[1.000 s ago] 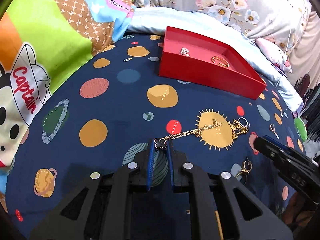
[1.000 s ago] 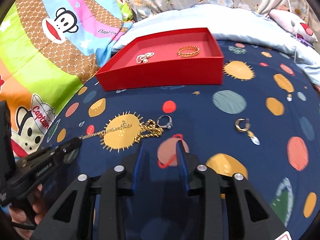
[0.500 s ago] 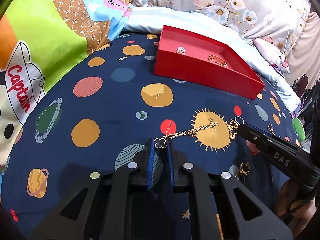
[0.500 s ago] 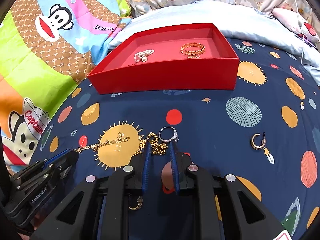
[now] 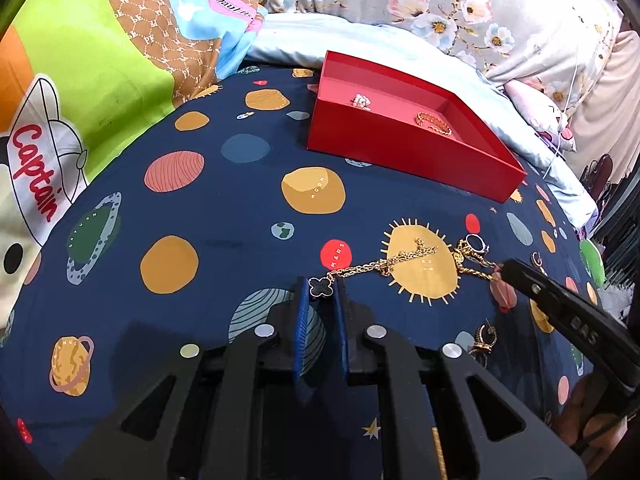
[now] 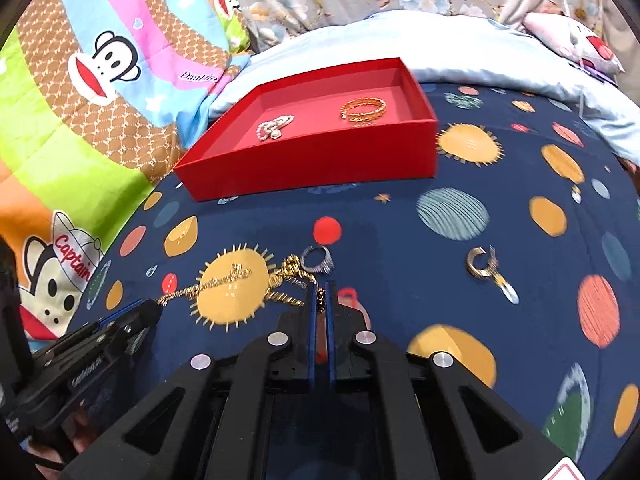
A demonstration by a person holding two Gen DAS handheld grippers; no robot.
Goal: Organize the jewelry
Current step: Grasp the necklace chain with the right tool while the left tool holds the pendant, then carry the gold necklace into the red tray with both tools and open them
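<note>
L gripper (image 5: 321,294) jaws narrow, clamped on black clover charm (image 5: 321,287) at near end of gold necklace (image 5: 394,258), low on planet-print bedspread (image 5: 224,216). R gripper (image 6: 320,300) jaws just closed, nipped on other end of chain, small dark bead (image 6: 320,300) seen betw pads. Chain lay slack across sun print betw both, bunched by silver ring (image 6: 319,260). Hoop earring (image 6: 482,266) off to R, apart. Further back, red tray (image 6: 320,160) w/ pearl piece (image 6: 274,127) & gold bangle (image 6: 363,109) inside
</note>
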